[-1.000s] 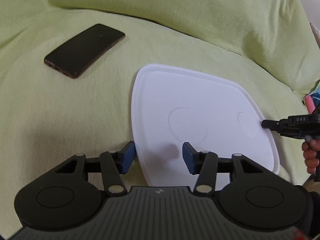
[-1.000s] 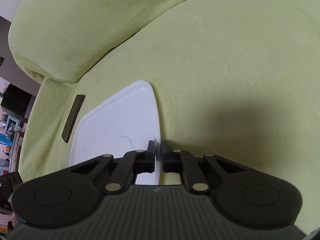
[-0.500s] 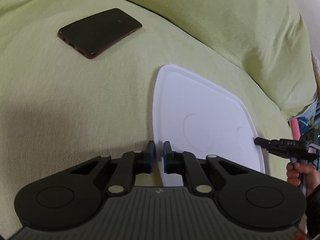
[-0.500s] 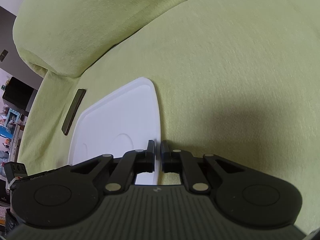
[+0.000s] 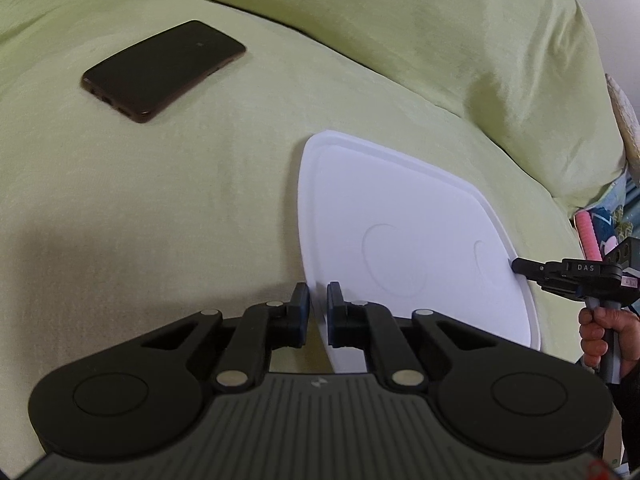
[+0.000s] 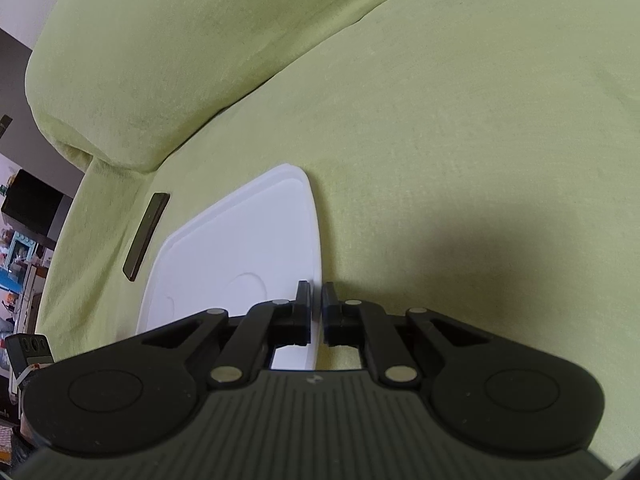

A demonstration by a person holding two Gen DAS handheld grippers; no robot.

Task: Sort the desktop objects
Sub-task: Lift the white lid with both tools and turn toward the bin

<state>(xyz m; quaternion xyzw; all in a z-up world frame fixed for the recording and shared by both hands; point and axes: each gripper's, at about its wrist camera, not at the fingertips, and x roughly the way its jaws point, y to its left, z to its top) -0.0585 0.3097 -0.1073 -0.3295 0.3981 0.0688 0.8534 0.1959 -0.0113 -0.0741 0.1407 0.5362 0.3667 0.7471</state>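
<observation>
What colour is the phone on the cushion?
Black, with a dark brownish edge; the phone shows best in the left wrist view.

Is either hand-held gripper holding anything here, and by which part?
Both grip the white tray: the left hand-held gripper is shut on its near left rim, and the right hand-held gripper is shut on the opposite edge. The phone lies untouched.

A flat white plastic tray with rounded corners (image 5: pixel 408 240) lies on the soft yellow-green cushioned seat (image 5: pixel 140 208). A dark slim smartphone (image 5: pixel 164 70) lies on the same seat, well apart from the tray, beyond it and to its left in the left wrist view. Behind both rises the yellow-green back cushion (image 5: pixel 400 32). The left gripper (image 5: pixel 318 304) clasps the tray's near left edge; the right gripper (image 6: pixel 315 308) clasps the opposite edge.
</observation>
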